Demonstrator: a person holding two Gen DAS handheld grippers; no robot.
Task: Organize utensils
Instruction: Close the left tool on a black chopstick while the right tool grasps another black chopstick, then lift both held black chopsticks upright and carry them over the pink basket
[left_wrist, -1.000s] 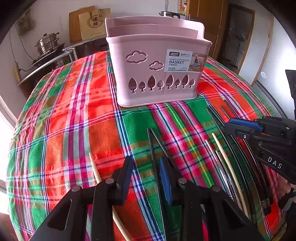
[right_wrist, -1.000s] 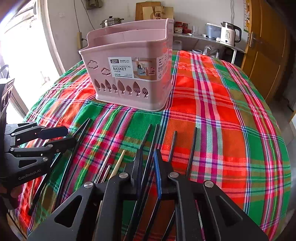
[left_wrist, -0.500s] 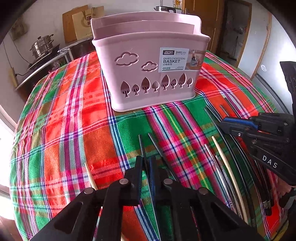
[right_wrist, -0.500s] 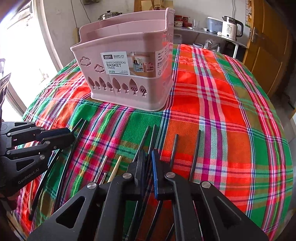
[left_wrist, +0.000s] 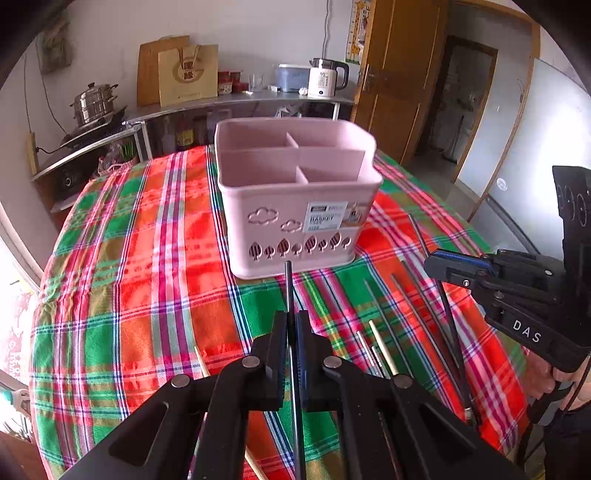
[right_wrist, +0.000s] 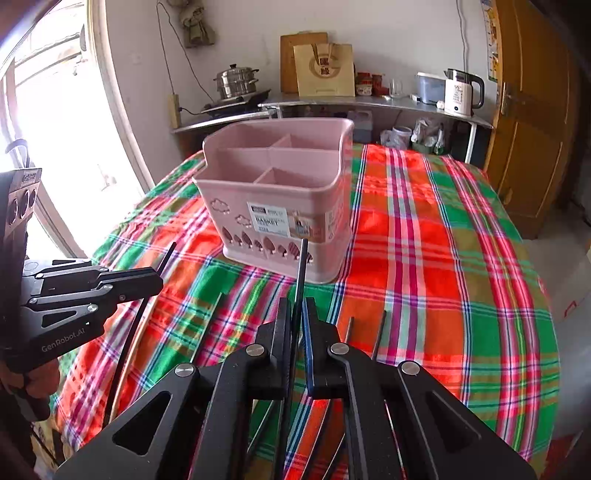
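Observation:
A pink divided basket (left_wrist: 295, 206) (right_wrist: 277, 206) stands upright on the plaid tablecloth (left_wrist: 147, 277), its compartments holding nothing I can see. My left gripper (left_wrist: 293, 317) is shut on a black chopstick (left_wrist: 288, 280) that sticks out toward the basket and is lifted off the cloth. In the right wrist view the left gripper (right_wrist: 157, 280) appears at the left edge with that stick (right_wrist: 129, 332) hanging slanted. My right gripper (right_wrist: 296, 306) (left_wrist: 430, 264) is shut on another black chopstick (right_wrist: 301, 266). Several more chopsticks (left_wrist: 384, 332) lie on the cloth between the two grippers.
A pale chopstick (left_wrist: 201, 363) lies alone on the cloth to the left. Two dark chopsticks (right_wrist: 378, 332) lie right of my right gripper. Behind the table a metal shelf (right_wrist: 369, 101) carries a kettle (right_wrist: 460, 92), a steamer pot (right_wrist: 236, 81) and a paper bag. A wooden door (right_wrist: 532, 129) stands to the right.
Both grippers closed, each on a black chopstick, and rose off the cloth with it. The views tipped up, so the basket's inside and the shelf behind now show.

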